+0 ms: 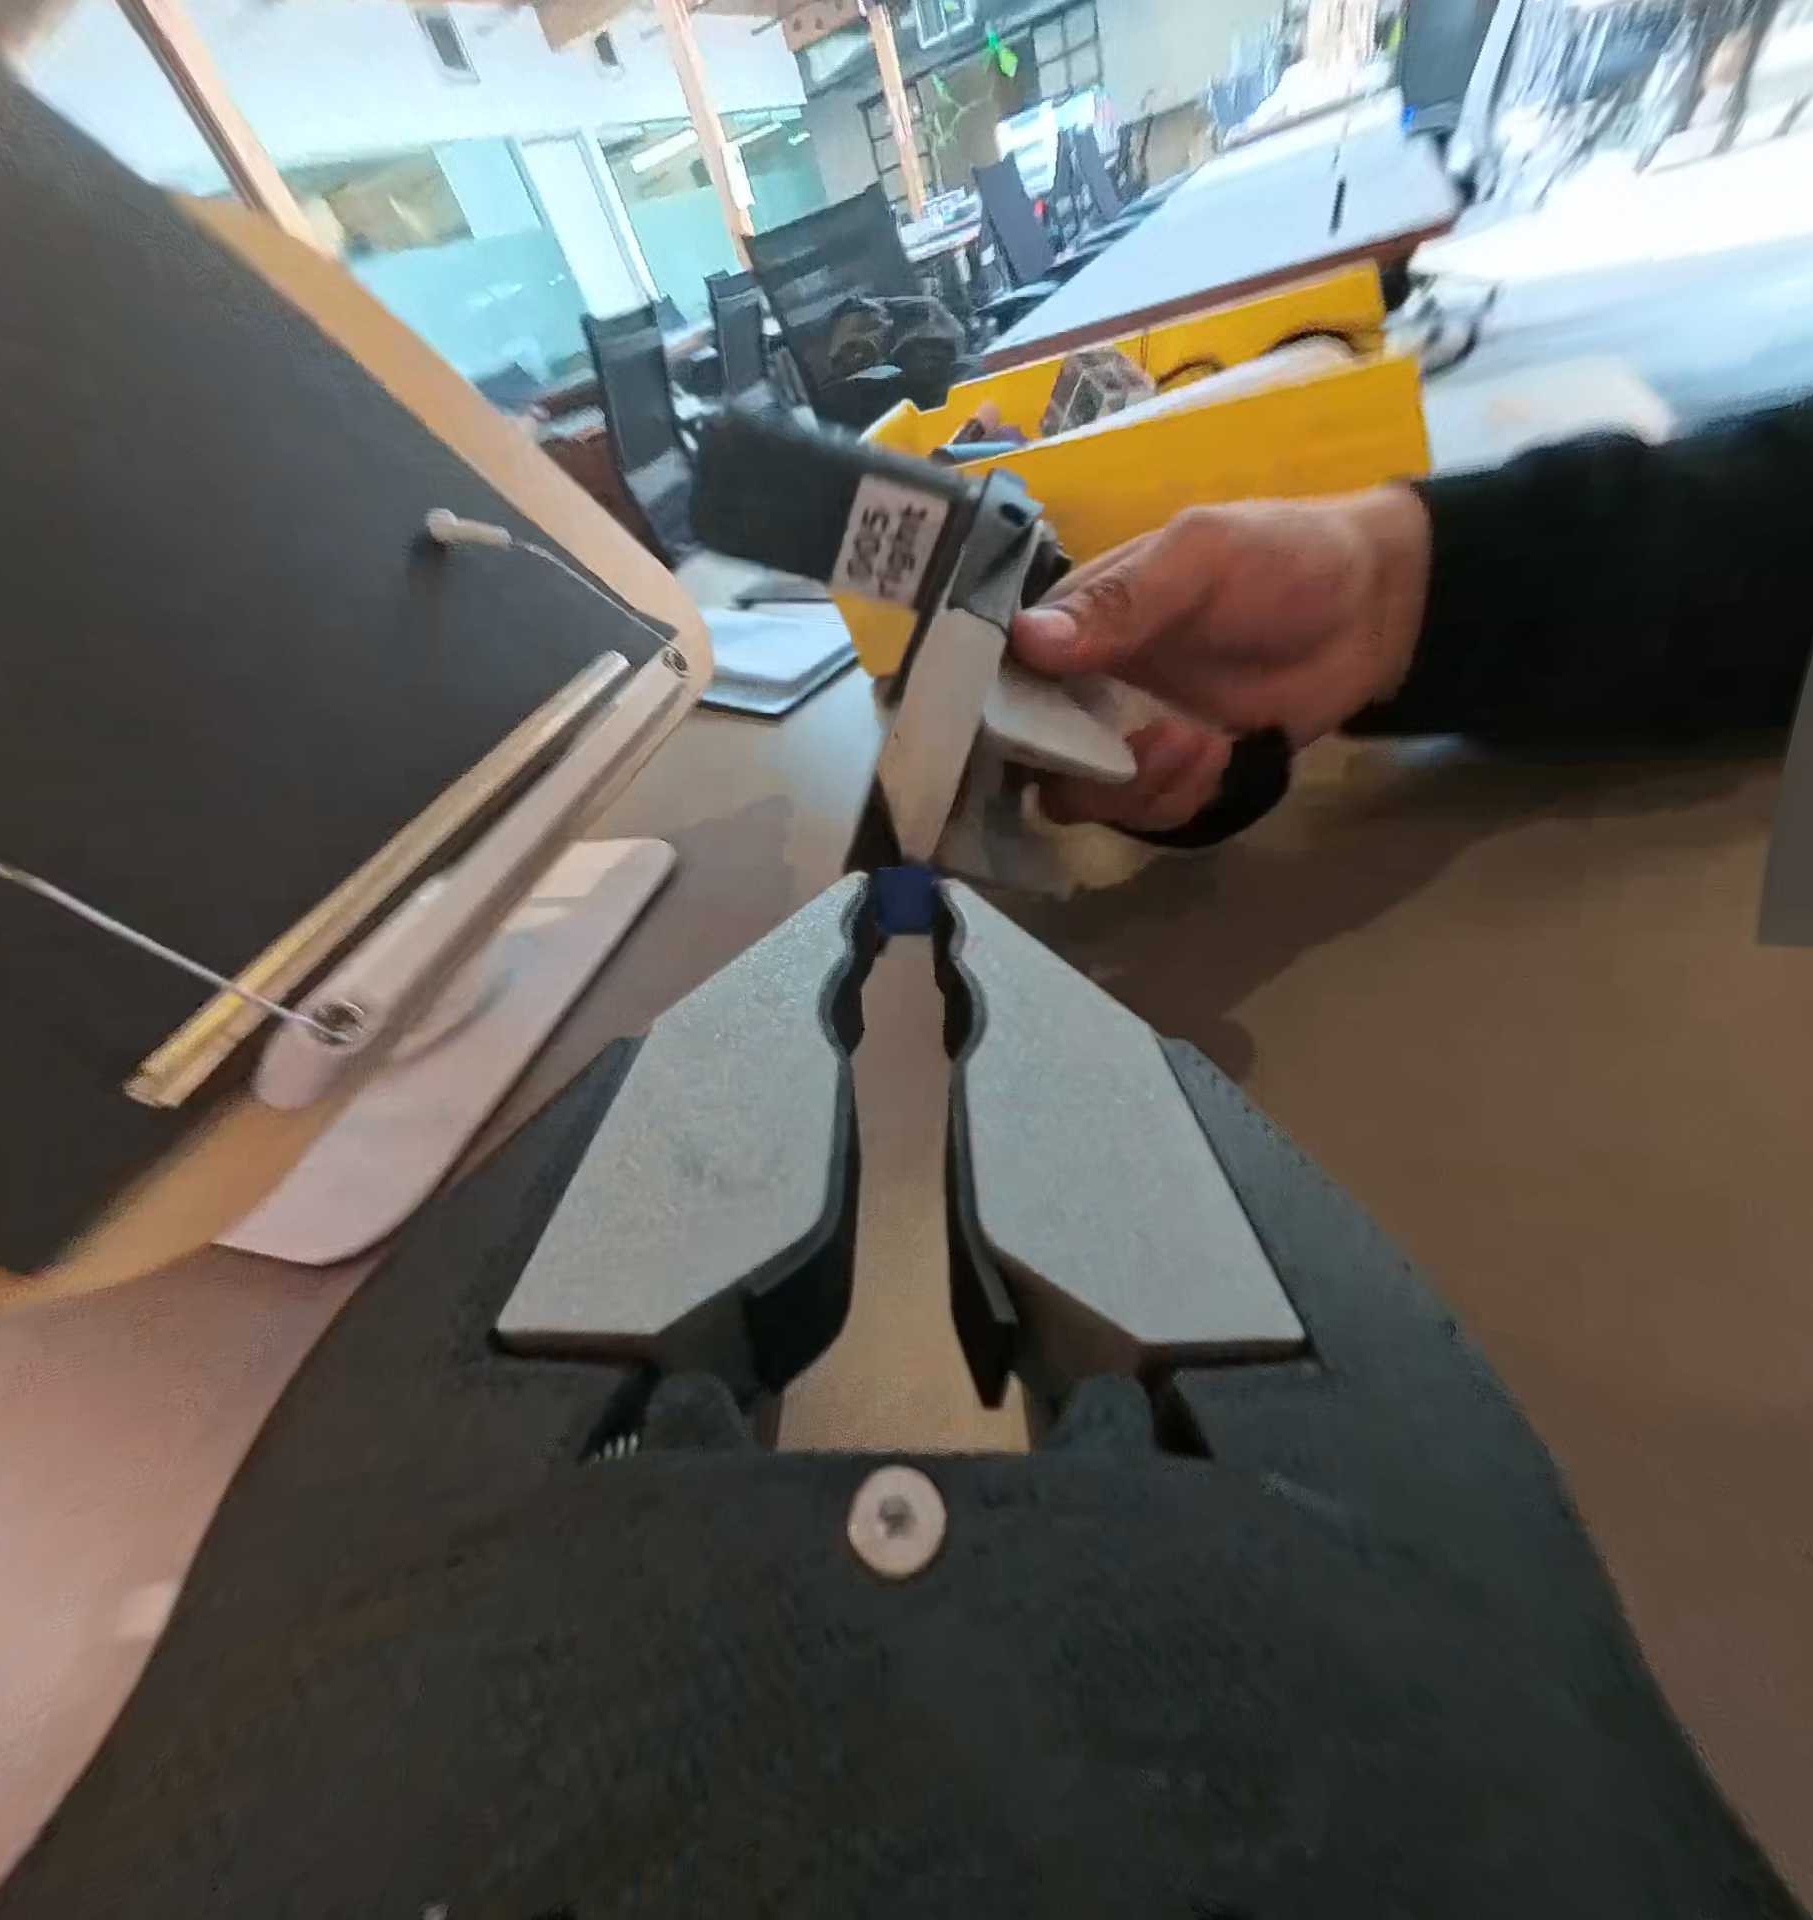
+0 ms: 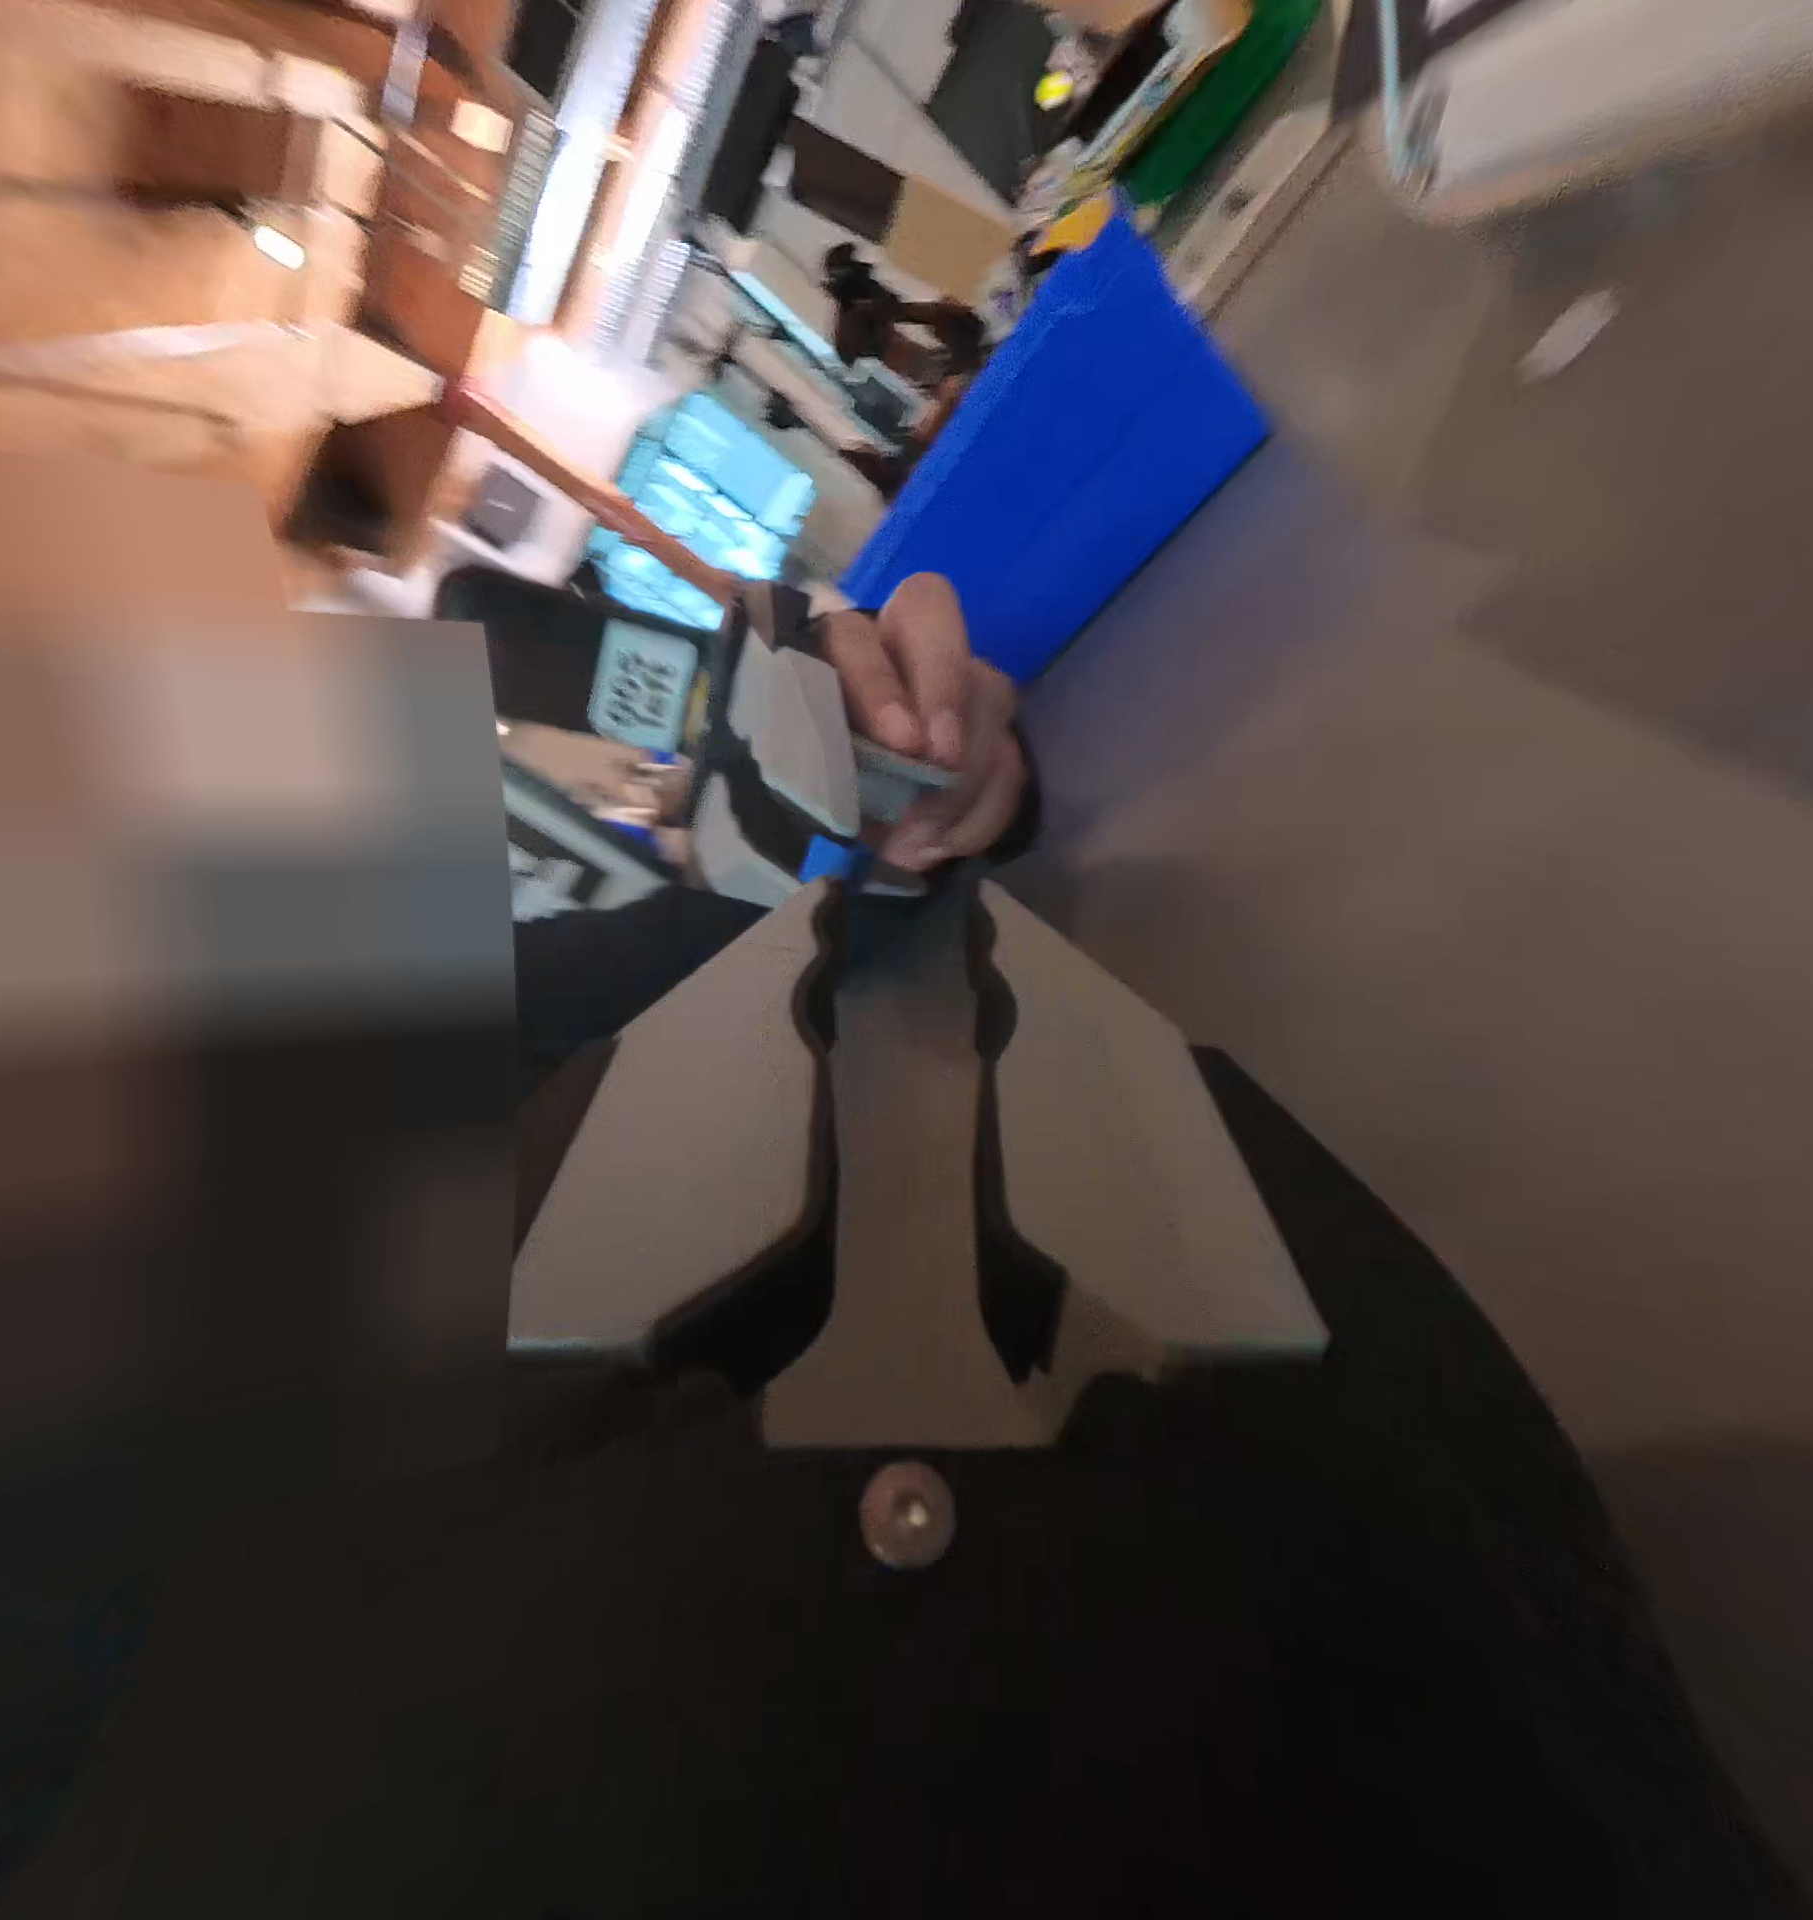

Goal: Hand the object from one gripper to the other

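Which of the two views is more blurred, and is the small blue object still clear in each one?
Left wrist view: mostly sharp, edges bent by the wide lens; blue object clear. Right wrist view: strong motion blur everywhere, blue object only a smear.

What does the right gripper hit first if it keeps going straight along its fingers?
Probably the small blue block just past the right gripper, held at the tip of the left gripper. Behind it come that gripper's grey fingers and the hand holding it. Blur makes depth uncertain.

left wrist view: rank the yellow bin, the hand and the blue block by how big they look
1. yellow bin, although it sits farther back
2. hand
3. blue block, smallest by far, pinched at the left gripper tips
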